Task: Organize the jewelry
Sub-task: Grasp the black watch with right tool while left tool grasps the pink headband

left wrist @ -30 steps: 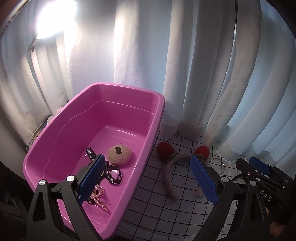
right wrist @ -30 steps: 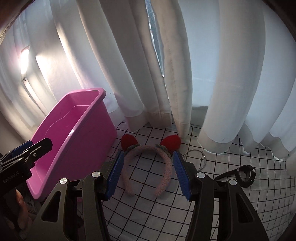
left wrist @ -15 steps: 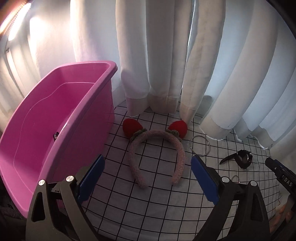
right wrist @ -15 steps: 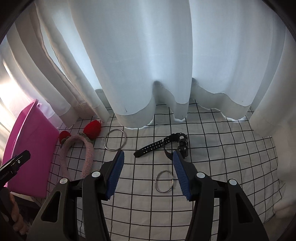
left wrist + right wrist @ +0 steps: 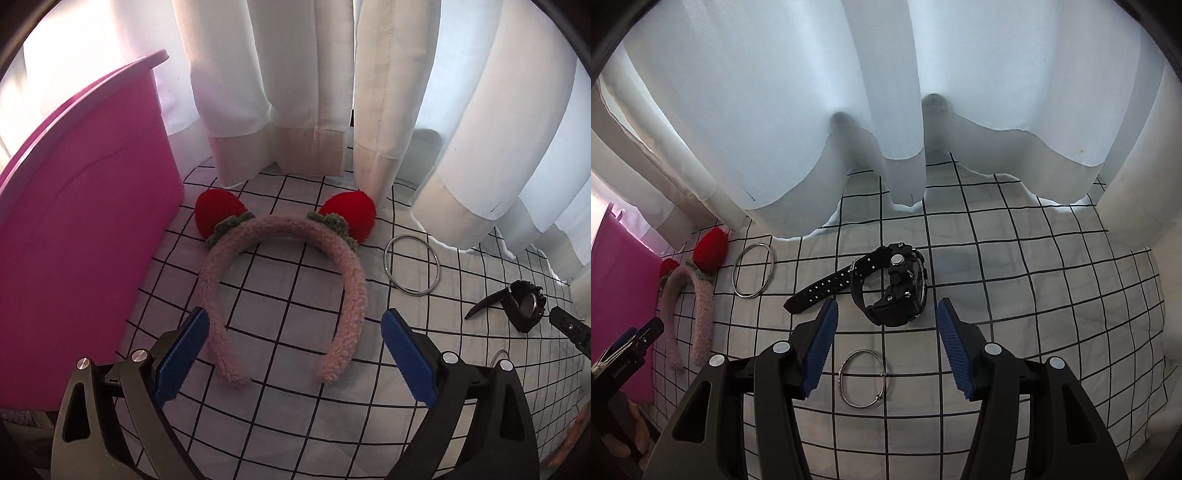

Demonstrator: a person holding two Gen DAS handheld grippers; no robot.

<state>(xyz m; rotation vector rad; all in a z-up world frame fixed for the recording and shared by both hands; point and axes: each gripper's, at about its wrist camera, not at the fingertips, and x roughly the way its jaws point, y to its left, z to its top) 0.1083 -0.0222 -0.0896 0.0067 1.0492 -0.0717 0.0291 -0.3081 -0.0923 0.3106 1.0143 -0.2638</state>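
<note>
Left gripper spread wide, empty, hovering over the open ends of the pink headband. Headband flat on the checked cloth, arch toward the curtain, red ears at the far end, both legs pointing back at the fingers; pink bin just left of it.

Right gripper also wide and empty, black watch straight ahead just past the tips, strap running out to the left. One silver ring between and below the fingers, another ring near the headband. Likely split: left nearer the headband, right nearer the watch.
</note>
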